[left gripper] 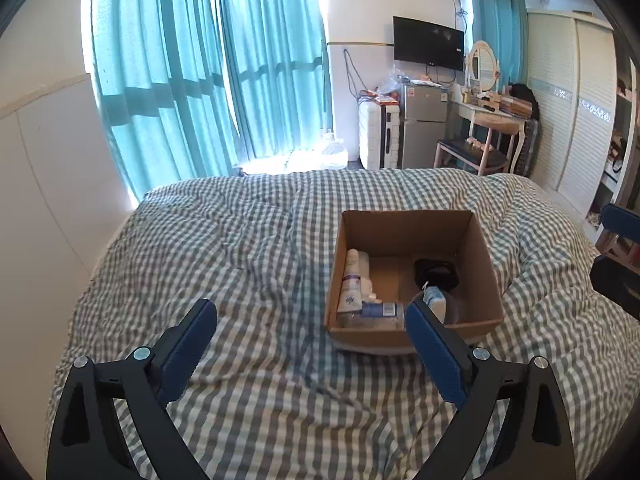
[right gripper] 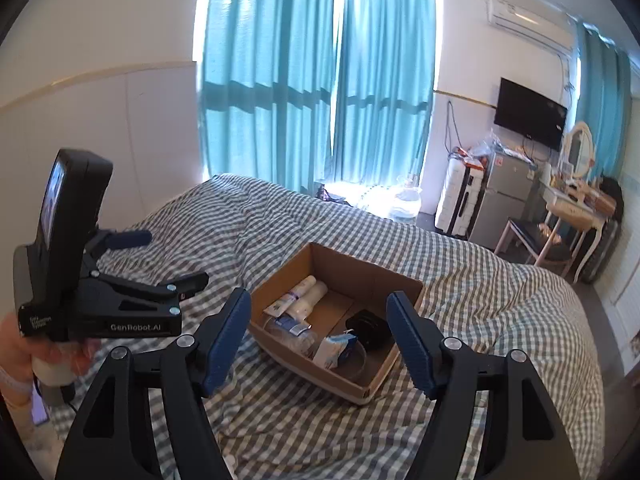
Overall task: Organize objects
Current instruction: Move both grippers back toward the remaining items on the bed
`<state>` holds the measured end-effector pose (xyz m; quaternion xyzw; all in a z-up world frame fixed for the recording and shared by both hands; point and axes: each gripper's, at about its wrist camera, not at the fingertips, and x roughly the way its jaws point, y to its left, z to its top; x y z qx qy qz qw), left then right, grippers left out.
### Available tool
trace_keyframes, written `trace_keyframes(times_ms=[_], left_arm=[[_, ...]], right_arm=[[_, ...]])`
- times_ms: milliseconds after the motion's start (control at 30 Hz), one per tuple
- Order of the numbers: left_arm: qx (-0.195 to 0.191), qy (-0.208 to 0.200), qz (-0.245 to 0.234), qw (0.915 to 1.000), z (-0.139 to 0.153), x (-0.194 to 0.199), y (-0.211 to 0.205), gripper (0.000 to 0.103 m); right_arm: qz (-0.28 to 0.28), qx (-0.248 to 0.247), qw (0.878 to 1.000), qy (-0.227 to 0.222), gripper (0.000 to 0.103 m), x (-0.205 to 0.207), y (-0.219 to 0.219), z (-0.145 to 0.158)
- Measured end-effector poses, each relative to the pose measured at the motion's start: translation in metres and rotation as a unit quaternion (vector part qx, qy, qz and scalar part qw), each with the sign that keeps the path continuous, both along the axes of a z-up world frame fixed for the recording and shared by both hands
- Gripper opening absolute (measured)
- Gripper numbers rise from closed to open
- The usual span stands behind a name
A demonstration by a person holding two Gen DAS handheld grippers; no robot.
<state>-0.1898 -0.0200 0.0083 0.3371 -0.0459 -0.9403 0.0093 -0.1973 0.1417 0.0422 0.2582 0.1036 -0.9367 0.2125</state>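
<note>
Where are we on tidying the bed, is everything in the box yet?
Looks mostly done: the cardboard box on the checked quilt already holds white tubes, a black item, a blue-white pack and a clear container. In hand: nothing; left gripper and right gripper are both open and empty. Left: no loose items show on the quilt, though its near edge is hidden.

The box [left gripper: 412, 332] front wall hides the bottle [left gripper: 370, 314] bottoms. The right gripper [left gripper: 618, 256] is cut off at the edge.
</note>
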Motion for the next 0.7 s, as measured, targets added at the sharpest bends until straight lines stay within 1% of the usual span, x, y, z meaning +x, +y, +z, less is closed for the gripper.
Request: trace_keyframes(times_ms=[67,167,300,400,500,533,600,700], left_arm=[[-0.005,0.001,0.005,1.0000,-0.003,0.013,-0.002,0.098],[-0.007,-0.010,0.014,0.9998,-0.015,0.030,-0.005,0.099],[0.003,-0.040,0.023,0.9989,-0.038,0.046,-0.013,0.099],[0.003,-0.048,0.027,0.9985,-0.055,0.056,-0.016,0.099],[-0.007,-0.053,0.039,0.9978,-0.075,0.065,-0.016,0.099],[-0.008,-0.061,0.046,0.9970,-0.084,0.069,-0.017,0.099],[0.002,-0.081,0.048,0.9956,-0.100,0.075,-0.019,0.099],[0.010,-0.097,0.061,0.9933,-0.123,0.086,-0.023,0.099]], right_arm=[[0.012,0.006,1.000,0.002,0.071,0.015,-0.003,0.000],[0.027,0.012,1.000,-0.005,0.071,0.033,-0.005,-0.008],[0.037,0.025,0.999,-0.015,0.071,0.053,-0.009,-0.027],[0.046,0.035,0.998,-0.026,0.071,0.064,-0.012,-0.049],[0.045,0.051,0.997,-0.039,0.071,0.068,-0.018,-0.077],[0.046,0.055,0.996,-0.043,0.071,0.069,-0.020,-0.087],[0.053,0.063,0.995,-0.058,0.071,0.067,-0.025,-0.106],[0.066,0.068,0.991,-0.094,0.071,0.062,-0.032,-0.136]])
